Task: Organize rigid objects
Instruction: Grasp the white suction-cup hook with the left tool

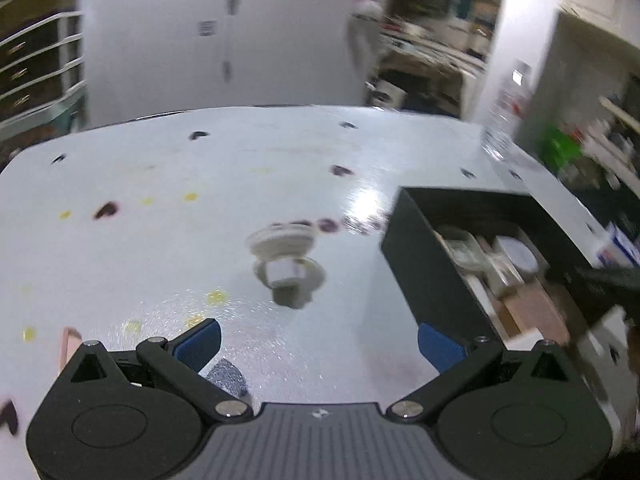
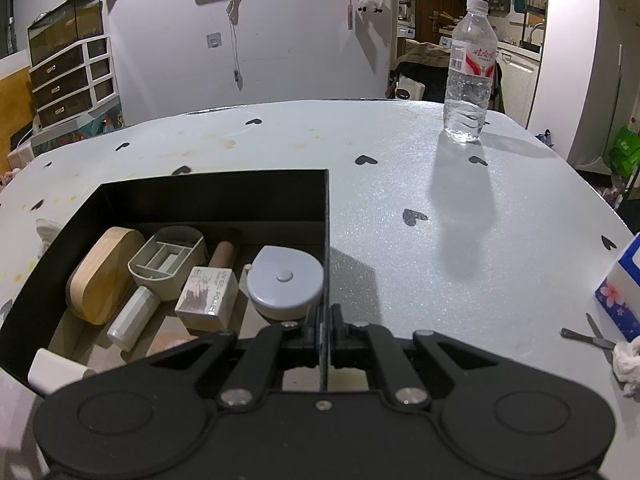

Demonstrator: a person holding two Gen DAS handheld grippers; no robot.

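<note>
A black open box [image 2: 216, 196] on the white table holds a wooden oval case [image 2: 102, 276], a beige divided tray [image 2: 168, 258], a gel polish carton [image 2: 206, 298], a grey round tape measure [image 2: 285, 282] and a white tube [image 2: 132, 318]. My right gripper [image 2: 324, 334] is shut on the box's right wall. In the left wrist view the box [image 1: 432, 268] is on the right. A small white and grey object [image 1: 286, 266] lies on the table ahead of my left gripper [image 1: 320, 342], which is open and empty.
A water bottle [image 2: 470, 72] stands at the far right of the table [image 2: 440, 240]. A blue and white carton [image 2: 622, 288], a metal tool [image 2: 588, 338] and a crumpled tissue [image 2: 628, 362] lie at the right edge. A drawer unit [image 2: 72, 80] stands far left.
</note>
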